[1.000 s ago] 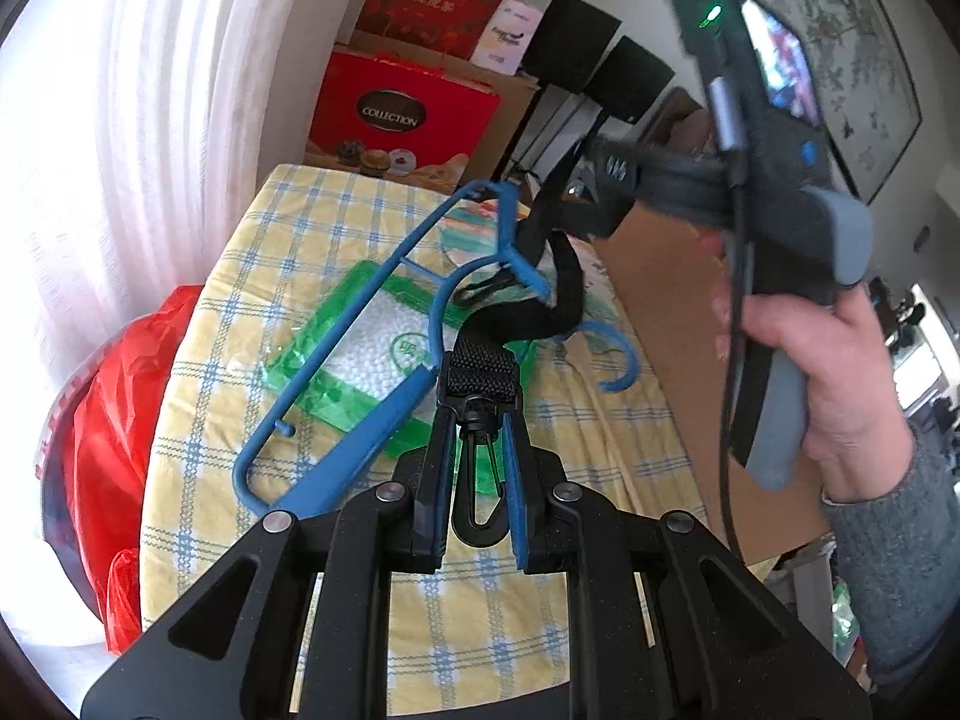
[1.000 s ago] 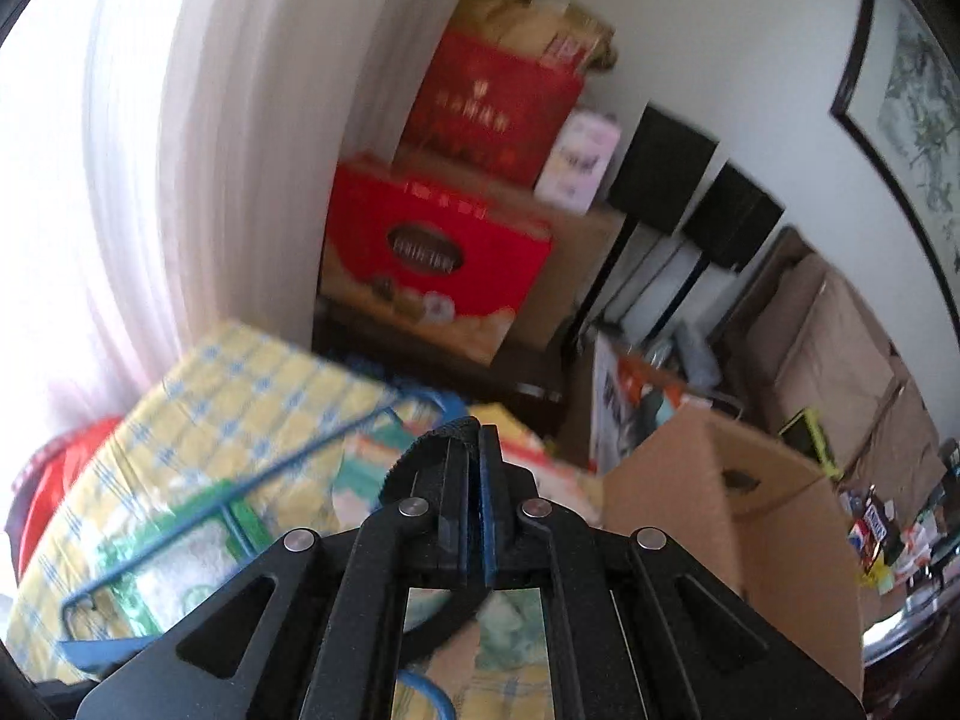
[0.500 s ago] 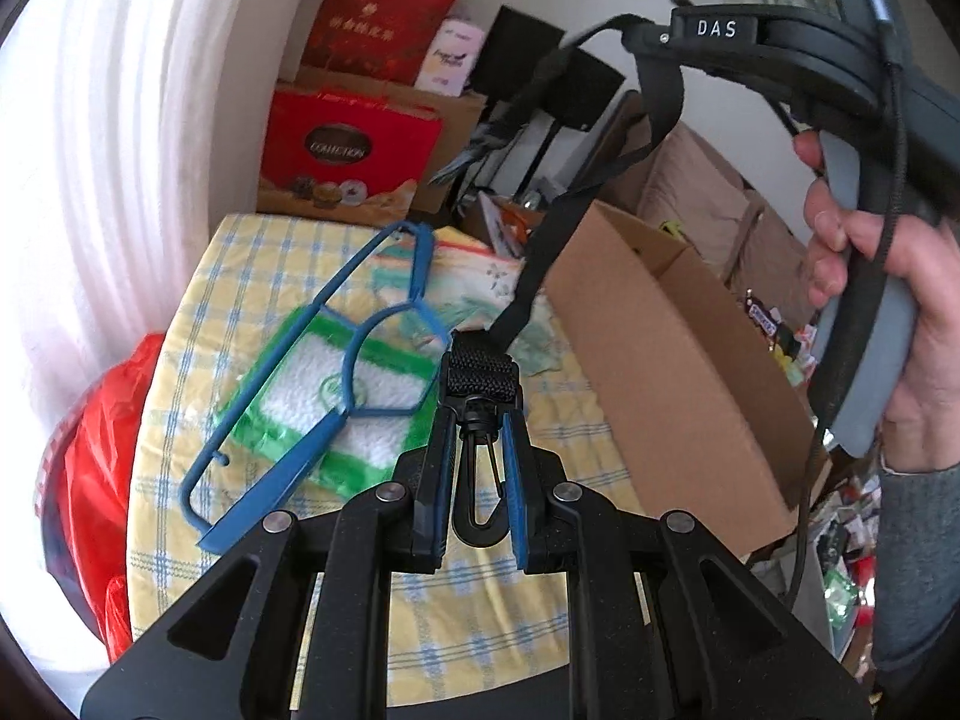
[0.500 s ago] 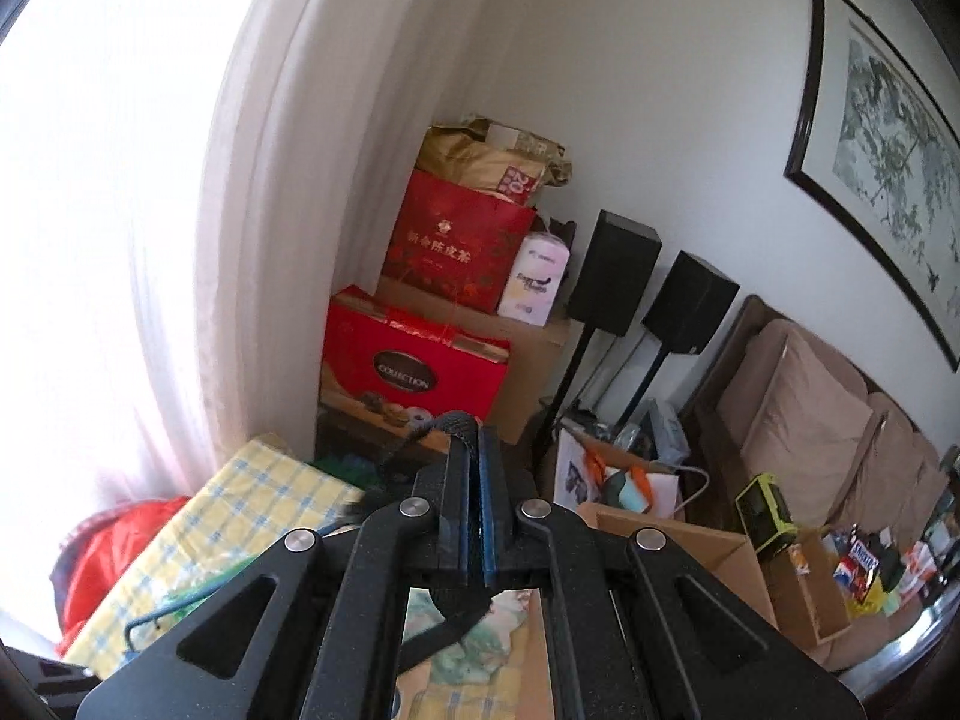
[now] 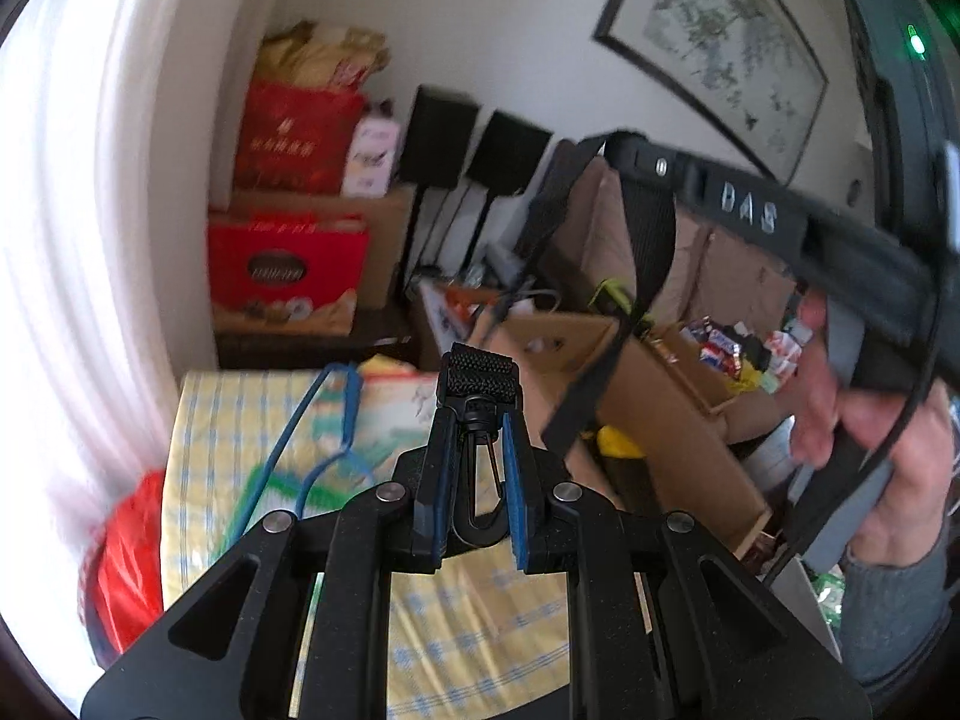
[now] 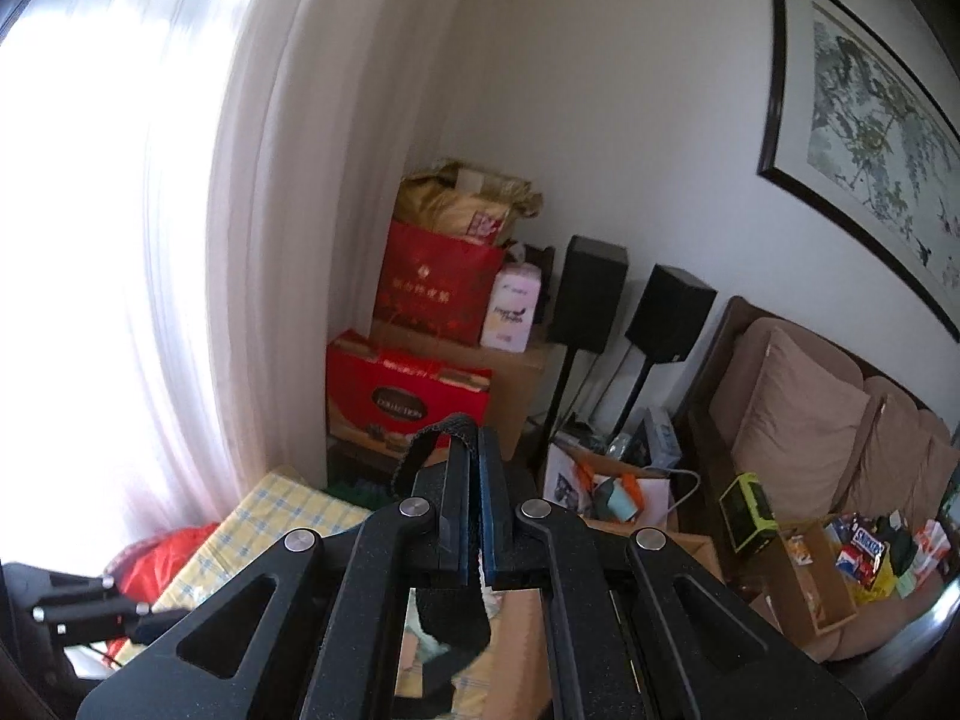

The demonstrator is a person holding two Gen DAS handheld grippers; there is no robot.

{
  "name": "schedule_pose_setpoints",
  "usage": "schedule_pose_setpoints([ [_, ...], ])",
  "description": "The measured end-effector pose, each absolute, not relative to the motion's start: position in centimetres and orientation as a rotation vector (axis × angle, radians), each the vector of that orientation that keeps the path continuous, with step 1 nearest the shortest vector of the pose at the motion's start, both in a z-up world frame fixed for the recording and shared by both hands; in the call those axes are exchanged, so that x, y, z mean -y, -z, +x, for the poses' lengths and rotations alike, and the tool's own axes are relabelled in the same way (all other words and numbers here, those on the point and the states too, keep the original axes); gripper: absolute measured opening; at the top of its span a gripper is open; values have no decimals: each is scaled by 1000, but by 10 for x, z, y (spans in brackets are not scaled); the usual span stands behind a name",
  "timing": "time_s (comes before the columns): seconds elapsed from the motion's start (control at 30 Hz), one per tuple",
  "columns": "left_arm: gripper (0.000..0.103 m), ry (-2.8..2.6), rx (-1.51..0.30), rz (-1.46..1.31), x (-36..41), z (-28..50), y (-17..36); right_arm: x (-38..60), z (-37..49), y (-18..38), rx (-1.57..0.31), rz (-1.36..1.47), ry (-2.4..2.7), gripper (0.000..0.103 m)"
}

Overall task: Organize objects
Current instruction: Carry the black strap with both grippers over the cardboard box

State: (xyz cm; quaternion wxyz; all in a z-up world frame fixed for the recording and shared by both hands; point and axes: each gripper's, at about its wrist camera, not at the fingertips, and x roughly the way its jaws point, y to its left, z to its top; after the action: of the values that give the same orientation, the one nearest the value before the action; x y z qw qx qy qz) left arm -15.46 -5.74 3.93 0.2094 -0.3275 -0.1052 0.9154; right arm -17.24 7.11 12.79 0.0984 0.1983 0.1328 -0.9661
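Item: black webbing strap [image 5: 645, 252] with snap hook [image 5: 477, 480].
Left gripper [image 5: 477, 492]: pinching the snap hook at the strap's padded end, held above the bench [image 5: 222, 420].
Right gripper [image 6: 474, 516]: pressed together on the strap's webbing, raised higher; the strap hangs slack between the two.
On the bench beyond: blue hanger [image 5: 312, 438].
Further right: open cardboard box [image 5: 660, 420]; sofa [image 6: 798, 414] behind.
Step, as judged: strap lifted for stowing. Next move likely calls for carrying it over the box and releasing without snagging.
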Motion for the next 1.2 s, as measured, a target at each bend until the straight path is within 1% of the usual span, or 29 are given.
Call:
schedule_pose_setpoints([
  [0.1,14,-2506,262,-889,40,-159,-64,-88,-164,-147,-381,591,2865,1],
  [0.3,14,-2441,210,-869,-2,-167,-90,-125,-156,-167,-334,637,2893,1],
  [0.63,14,-2280,173,-904,-83,-171,-87,-200,-144,-165,-267,723,2978,1],
  [0.83,14,-2201,110,-962,-139,-166,-61,-245,-139,-137,-221,865,2979,1],
  [1.03,14,-2152,19,-1058,-180,-161,-19,-276,-144,-86,-157,1063,2927,1],
  [1.17,15,-2116,-38,-1143,-198,-157,9,-288,-149,-52,-147,1190,2897,3],
  [1.2,16,-2106,-43,-1156,-200,-156,14,-290,-150,-45,-145,1218,2891,3],
])
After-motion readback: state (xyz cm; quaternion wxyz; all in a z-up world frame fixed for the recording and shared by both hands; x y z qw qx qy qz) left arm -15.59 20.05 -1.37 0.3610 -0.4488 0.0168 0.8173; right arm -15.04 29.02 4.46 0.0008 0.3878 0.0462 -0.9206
